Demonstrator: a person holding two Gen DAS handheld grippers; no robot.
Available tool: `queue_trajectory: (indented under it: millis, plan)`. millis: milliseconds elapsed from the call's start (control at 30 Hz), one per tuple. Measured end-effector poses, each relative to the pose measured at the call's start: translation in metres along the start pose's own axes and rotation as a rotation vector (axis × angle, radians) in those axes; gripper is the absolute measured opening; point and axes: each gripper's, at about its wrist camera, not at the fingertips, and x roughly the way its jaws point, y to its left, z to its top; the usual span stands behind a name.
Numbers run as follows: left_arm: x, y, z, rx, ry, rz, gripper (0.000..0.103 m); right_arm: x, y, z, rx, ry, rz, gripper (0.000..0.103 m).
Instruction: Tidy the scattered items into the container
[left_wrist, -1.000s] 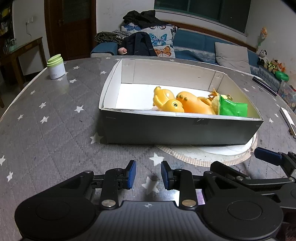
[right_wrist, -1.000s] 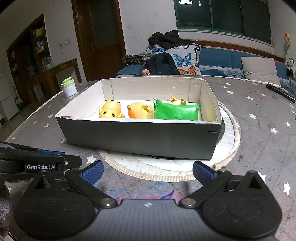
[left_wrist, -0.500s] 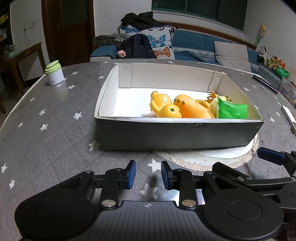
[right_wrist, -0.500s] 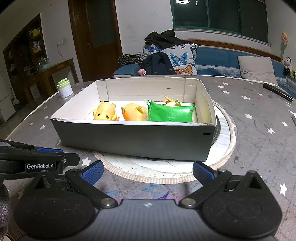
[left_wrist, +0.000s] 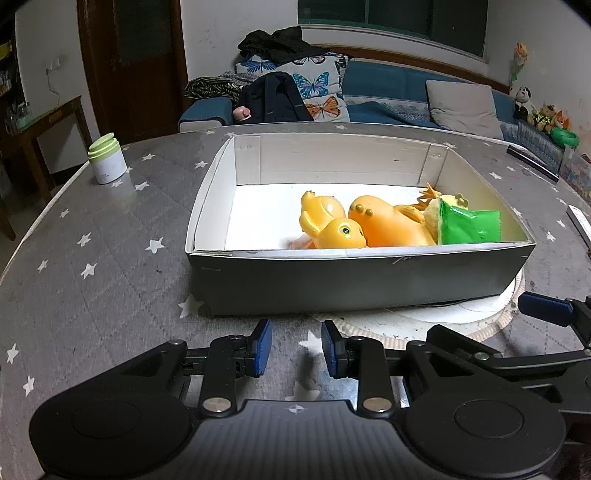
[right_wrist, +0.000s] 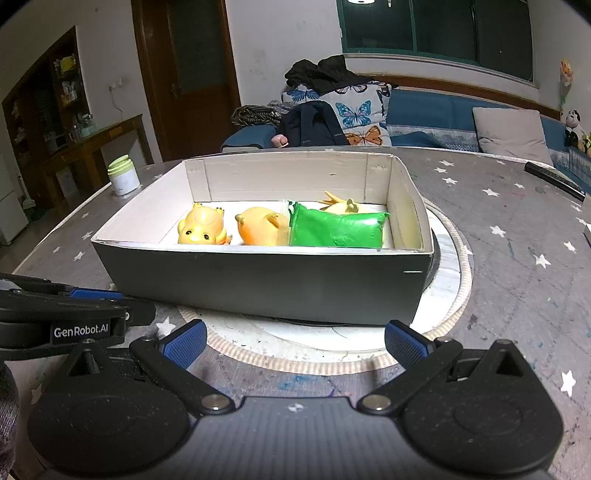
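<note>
1. My left gripper (left_wrist: 295, 349) hangs low over the star-print table (left_wrist: 92, 258), fingers a narrow gap apart, pinching nothing
2. My right gripper (right_wrist: 293, 341) is spread wide and empty, just near of the box
3. The grey box (right_wrist: 258, 277) sits on a round mat (right_wrist: 332, 343); inside, at its right half, lie two orange toys (left_wrist: 384, 225) and a green pouch (right_wrist: 336, 230)
4. A green-lidded jar (left_wrist: 106, 158) stands far left

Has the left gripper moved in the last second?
Yes. The left gripper has risen and pulled back: the box and white jar sit smaller, lower.
</note>
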Motion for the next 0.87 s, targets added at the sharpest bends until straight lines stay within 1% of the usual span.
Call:
queue_trajectory:
  millis: [567,867]
  plan:
    - [0.0033,-0.0015,0.0050,0.020,-0.012,0.011,0.031,0.0052,-0.0014,0.0016,0.008,0.007,-0.006,0.103]
    - [-0.0011,-0.0038,0.0069,0.032,-0.052,0.016,0.031,0.0034,-0.0025,0.0032,0.013,0.000,-0.004,0.103]
